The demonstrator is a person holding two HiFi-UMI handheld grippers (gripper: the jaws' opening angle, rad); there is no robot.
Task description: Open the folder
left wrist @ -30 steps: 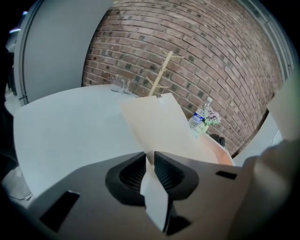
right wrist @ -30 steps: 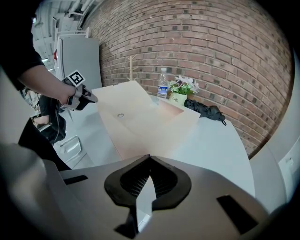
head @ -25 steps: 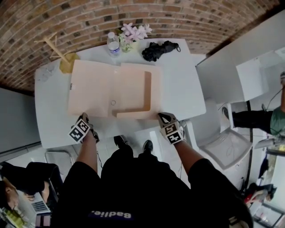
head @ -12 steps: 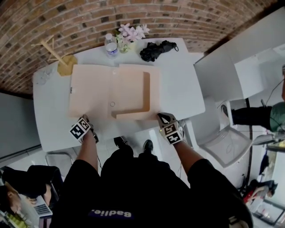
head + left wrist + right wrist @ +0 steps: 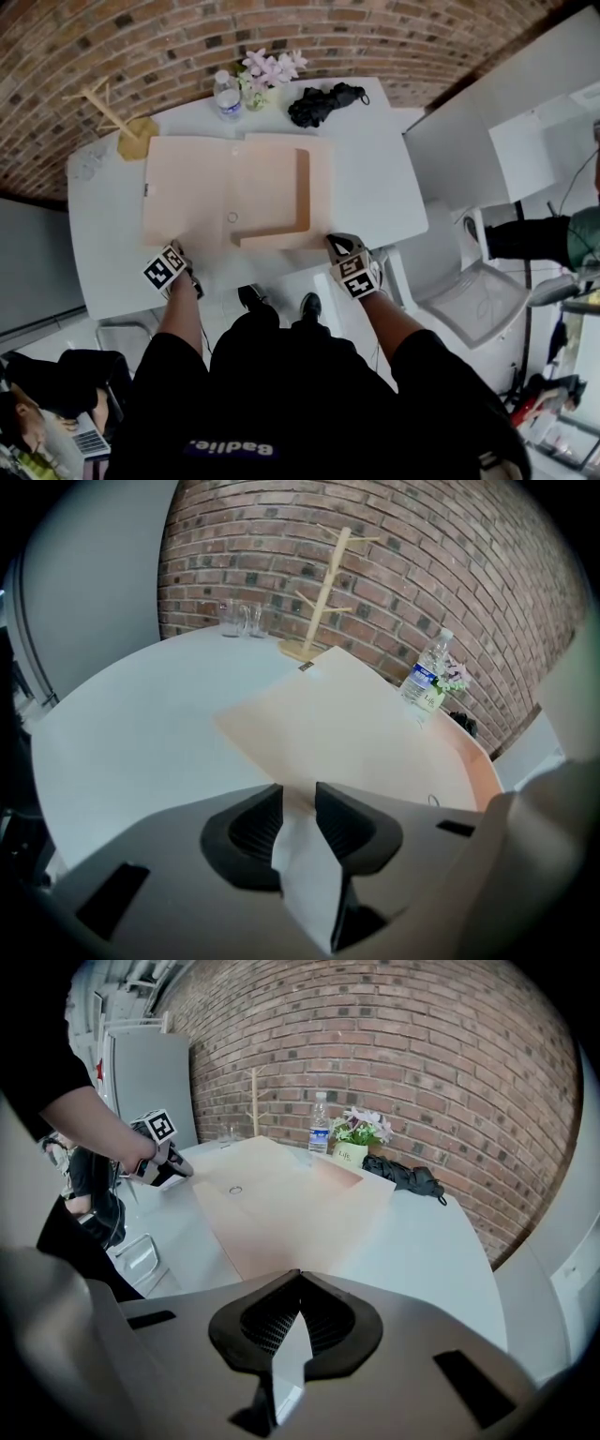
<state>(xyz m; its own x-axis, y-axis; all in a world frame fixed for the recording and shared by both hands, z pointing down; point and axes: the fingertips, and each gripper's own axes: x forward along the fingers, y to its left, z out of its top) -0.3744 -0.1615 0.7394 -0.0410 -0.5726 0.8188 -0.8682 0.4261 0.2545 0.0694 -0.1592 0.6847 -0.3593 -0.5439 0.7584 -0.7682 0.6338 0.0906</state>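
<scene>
The head view looks steeply down from above the person onto the white table [image 5: 375, 187], well off, with the brick wall [image 5: 187, 47] at 12 o'clock. The left gripper view sits low and close at the near-left corner of the open folder [image 5: 375, 733], facing the wall. The right gripper view sits likewise at the near-right corner, with the left gripper [image 5: 178, 1168] at 9 o'clock. All three share the folder and the water bottle [image 5: 225, 94].

White table [image 5: 375, 187] centre of head view. Along far edge:
- wooden branched rack [image 5: 127, 127] at 10 o'clock
- water bottle [image 5: 225, 97] at 11
- potted pink flowers [image 5: 267, 70] at 12, just beside bottle
- black bundle [image 5: 323, 103] at 1

Two clear glasses [image 5: 239, 621] at rack's 9 o'clock in left gripper view. Brick wall [image 5: 187, 37] behind table. White chair [image 5: 473, 300] at table's 4 o'clock.
</scene>
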